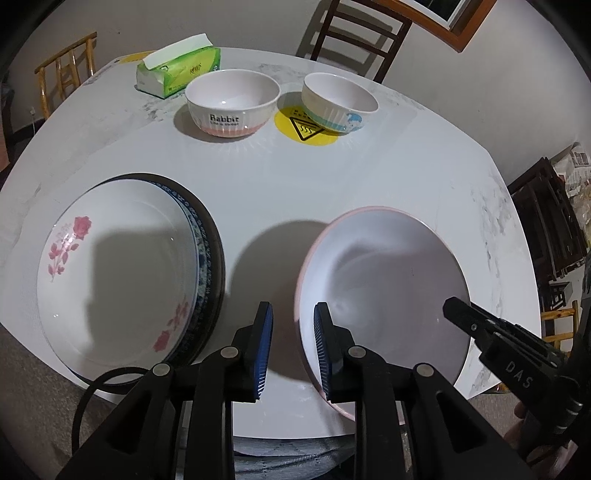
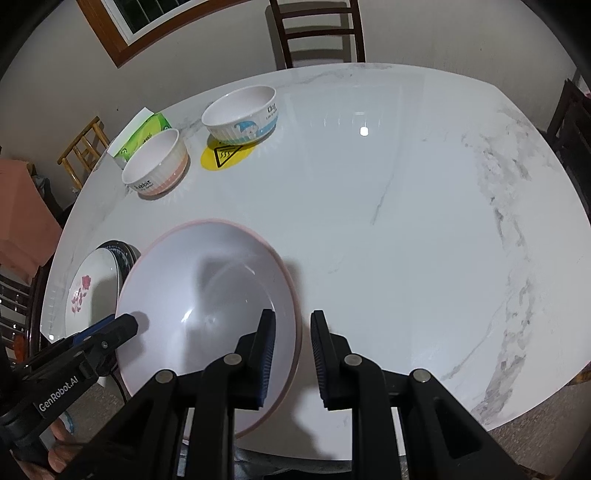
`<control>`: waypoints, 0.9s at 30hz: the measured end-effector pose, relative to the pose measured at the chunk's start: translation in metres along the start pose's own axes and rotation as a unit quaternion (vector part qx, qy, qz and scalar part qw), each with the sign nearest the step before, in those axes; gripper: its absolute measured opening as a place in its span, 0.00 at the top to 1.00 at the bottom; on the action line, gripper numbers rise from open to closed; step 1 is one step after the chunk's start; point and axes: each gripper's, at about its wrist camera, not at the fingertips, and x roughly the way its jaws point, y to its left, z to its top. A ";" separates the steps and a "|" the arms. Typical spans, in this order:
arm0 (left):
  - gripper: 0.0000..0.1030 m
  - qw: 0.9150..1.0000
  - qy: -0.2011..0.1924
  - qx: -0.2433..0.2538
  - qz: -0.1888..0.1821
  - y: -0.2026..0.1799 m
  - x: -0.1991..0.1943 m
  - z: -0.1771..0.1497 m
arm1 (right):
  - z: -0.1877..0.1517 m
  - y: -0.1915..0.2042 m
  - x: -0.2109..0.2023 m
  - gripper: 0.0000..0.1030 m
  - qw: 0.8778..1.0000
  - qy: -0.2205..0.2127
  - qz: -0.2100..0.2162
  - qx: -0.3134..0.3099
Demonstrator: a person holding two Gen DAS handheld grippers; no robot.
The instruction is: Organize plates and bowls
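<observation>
A pink-rimmed white plate lies on the marble table near the front edge; it also shows in the right wrist view. My left gripper is open and straddles its left rim. My right gripper is open and straddles its right rim. To the left is a stack of plates topped by a rose-patterned one, also in the right wrist view. Two bowls stand at the back: a pink "Rabbit" bowl and a blue cartoon bowl.
A green tissue pack lies behind the Rabbit bowl. A yellow warning sticker sits under the blue bowl. Chairs surround the table. Bare tabletop stretches to the right.
</observation>
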 end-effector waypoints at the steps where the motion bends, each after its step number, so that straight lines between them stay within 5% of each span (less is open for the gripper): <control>1: 0.81 1.000 -0.001 0.000 0.001 0.001 -0.001 0.001 | 0.001 0.000 -0.002 0.81 1.000 -0.003 -0.001 -0.002; 27: 0.77 0.999 -0.033 -0.004 0.007 0.021 -0.034 0.026 | 0.026 0.032 -0.021 0.81 0.997 -0.031 -0.018 -0.075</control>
